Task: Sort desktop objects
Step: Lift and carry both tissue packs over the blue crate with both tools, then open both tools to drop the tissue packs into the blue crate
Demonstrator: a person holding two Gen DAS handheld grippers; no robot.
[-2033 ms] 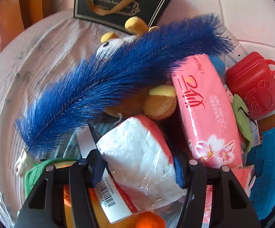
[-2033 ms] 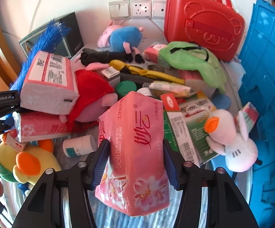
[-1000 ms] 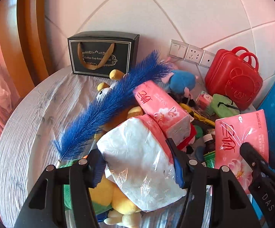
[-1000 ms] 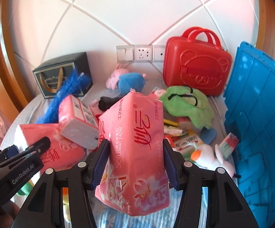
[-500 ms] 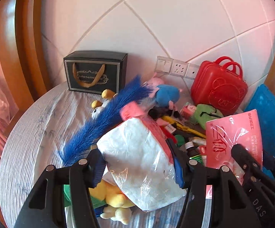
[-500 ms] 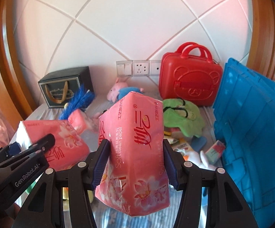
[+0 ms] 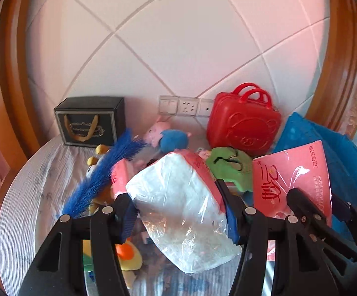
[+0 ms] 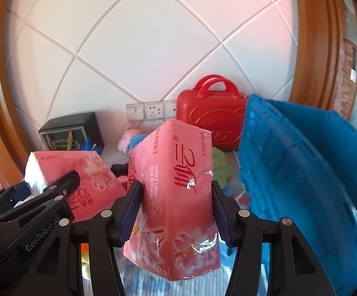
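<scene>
So both grippers are loaded up. Left gripper (image 7: 178, 212) is clamped on a plastic-wrapped tissue pack with a white end and pink top (image 7: 180, 212), held up over the round grey-striped table (image 7: 28, 197). Right gripper (image 8: 174, 212) is squeezing a pink flower-print soft tissue pack (image 8: 176, 197) standing on end, just left of the big blue plastic crate (image 8: 301, 172). Down on the table there's a pile: a fluffy blue feather (image 7: 102, 175), a green cloth pouch (image 7: 230, 167), a red bear-embossed mini suitcase (image 7: 242, 123) against the tiled wall, and a black gift box with a gold ribbon handle (image 7: 89, 120) at the back left
</scene>
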